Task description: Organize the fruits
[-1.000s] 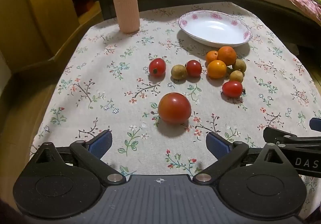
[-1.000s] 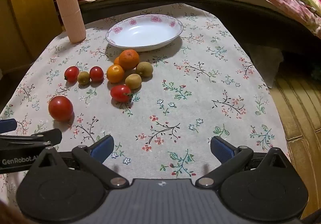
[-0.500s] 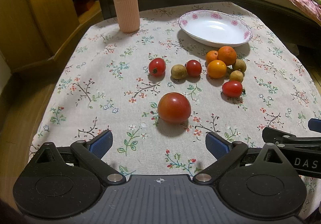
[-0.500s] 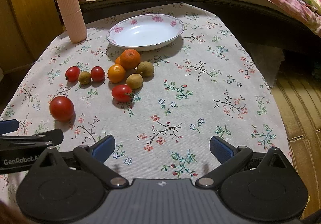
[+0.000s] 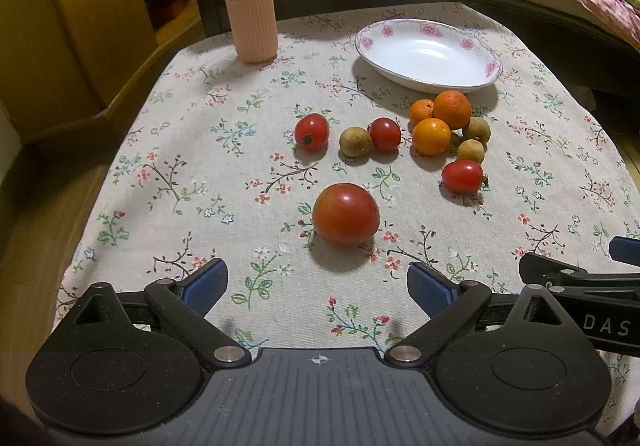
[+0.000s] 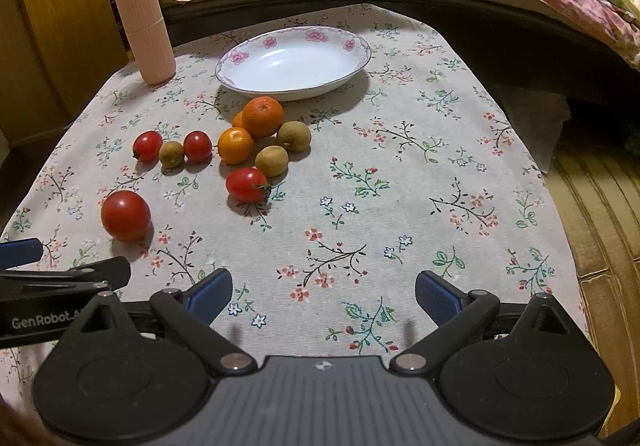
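Fruits sit on the flowered tablecloth [image 6: 400, 206] ahead of both grippers. Straight ahead of the left gripper [image 5: 318, 282] is the big tomato [image 5: 346, 219], near its wide-open, empty jaws. Further ahead and right, small tomatoes, oranges [image 5: 452, 110] and brown fruits bunch near the white plate [image 5: 428, 58]; one orange is partly hidden. The right gripper [image 6: 324, 290] is wide open and empty too, over bare cloth near the edge.

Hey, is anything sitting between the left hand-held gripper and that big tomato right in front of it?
Nothing visible does. The left hand-held gripper is open, and only bare flowered tablecloth lies between its fingers and the big tomato. The other fruits sit farther back, toward the plate.
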`<action>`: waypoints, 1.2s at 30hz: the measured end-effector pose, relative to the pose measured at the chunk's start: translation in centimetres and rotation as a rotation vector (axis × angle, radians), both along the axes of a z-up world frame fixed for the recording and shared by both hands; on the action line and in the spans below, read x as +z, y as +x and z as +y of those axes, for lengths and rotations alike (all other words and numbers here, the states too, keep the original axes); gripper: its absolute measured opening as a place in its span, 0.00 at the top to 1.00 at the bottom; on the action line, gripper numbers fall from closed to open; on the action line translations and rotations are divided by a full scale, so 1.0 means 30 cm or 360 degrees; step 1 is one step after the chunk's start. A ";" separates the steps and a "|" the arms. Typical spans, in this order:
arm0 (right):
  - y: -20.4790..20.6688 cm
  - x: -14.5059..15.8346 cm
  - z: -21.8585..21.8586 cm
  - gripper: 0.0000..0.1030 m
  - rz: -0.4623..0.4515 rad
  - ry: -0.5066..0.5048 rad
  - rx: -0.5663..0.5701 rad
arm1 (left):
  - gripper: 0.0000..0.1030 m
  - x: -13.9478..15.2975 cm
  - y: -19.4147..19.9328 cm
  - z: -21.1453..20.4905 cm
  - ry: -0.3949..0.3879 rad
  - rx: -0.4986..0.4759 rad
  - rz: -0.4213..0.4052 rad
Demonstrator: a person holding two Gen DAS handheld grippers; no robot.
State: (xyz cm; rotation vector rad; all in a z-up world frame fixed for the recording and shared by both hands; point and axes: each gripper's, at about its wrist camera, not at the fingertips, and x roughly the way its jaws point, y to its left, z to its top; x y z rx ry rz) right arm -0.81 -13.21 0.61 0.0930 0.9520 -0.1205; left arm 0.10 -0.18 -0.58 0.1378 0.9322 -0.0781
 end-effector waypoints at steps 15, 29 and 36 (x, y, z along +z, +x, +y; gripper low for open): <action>0.002 -0.002 0.000 0.03 0.0002 0.0012 0.0004 | 0.06 -0.007 -0.001 -0.003 -0.0005 0.0002 0.0013; 0.003 -0.002 0.001 0.03 0.0003 0.0015 0.0006 | 0.07 -0.007 0.002 -0.003 -0.0007 0.0001 0.0019; 0.003 -0.003 0.002 0.04 0.0004 0.0015 0.0007 | 0.08 -0.007 0.003 -0.002 -0.0008 0.0001 0.0020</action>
